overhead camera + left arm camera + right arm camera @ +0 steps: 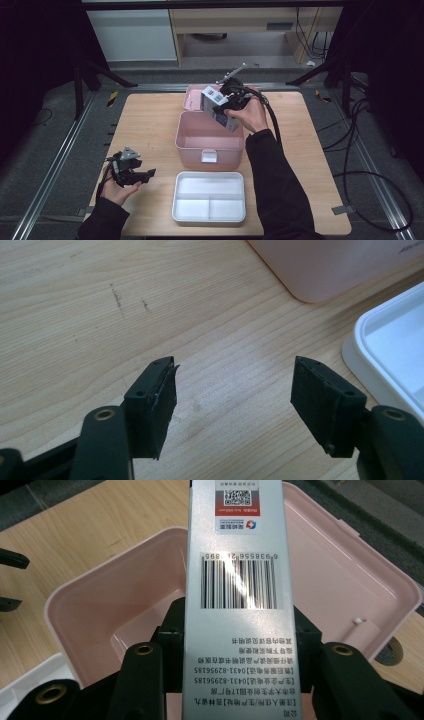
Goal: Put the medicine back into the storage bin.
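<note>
The high view looks forward and down from above the near edge of the table, far enough back to take in all 4 edges and the floor beyond. The left gripper view rides low and close over the wood near the table's front-left corner, facing along its 2 jaws toward the pink box and the white tray. The right gripper view looks steeply down into the same pink box from close above, with a silver carton right before the lens. All 3 views share the box and tray.
</note>
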`<state>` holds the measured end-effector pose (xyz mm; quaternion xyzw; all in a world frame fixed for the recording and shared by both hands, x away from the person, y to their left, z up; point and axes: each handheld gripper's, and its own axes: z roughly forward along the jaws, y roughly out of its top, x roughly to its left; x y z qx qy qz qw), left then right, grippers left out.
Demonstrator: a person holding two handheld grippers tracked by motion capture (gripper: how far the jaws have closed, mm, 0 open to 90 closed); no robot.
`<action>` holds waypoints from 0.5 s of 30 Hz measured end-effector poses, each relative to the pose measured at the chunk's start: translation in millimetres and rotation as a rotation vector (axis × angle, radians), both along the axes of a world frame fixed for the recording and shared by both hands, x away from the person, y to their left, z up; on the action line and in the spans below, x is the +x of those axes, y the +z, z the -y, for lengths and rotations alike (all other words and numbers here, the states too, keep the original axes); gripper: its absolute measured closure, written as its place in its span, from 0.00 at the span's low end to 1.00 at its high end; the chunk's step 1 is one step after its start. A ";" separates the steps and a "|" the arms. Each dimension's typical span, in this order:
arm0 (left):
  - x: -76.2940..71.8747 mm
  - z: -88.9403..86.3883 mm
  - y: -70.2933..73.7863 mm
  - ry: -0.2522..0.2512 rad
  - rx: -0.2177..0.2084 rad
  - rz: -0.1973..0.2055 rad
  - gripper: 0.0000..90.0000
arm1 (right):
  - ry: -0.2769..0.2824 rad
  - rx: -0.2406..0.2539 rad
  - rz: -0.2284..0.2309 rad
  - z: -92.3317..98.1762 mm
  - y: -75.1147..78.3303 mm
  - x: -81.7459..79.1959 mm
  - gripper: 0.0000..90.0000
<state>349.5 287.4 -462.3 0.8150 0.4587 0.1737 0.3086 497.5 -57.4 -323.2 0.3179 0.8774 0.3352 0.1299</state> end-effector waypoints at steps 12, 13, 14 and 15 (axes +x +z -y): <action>-1.0 -0.1 1.6 -0.002 0.000 0.006 0.39 | 0.056 -0.066 -0.039 -28.5 -26.3 4.1 0.62; -1.1 -0.3 1.7 -0.002 -0.001 0.007 0.39 | 0.064 -0.073 -0.035 -29.6 -28.2 4.7 0.62; -1.2 -0.5 2.1 -0.003 -0.001 0.006 0.39 | 0.057 -0.074 -0.048 -31.1 -29.6 4.4 0.62; -1.3 -0.6 2.3 -0.003 -0.002 0.006 0.39 | 0.062 -0.080 -0.049 -32.0 -31.2 5.1 0.62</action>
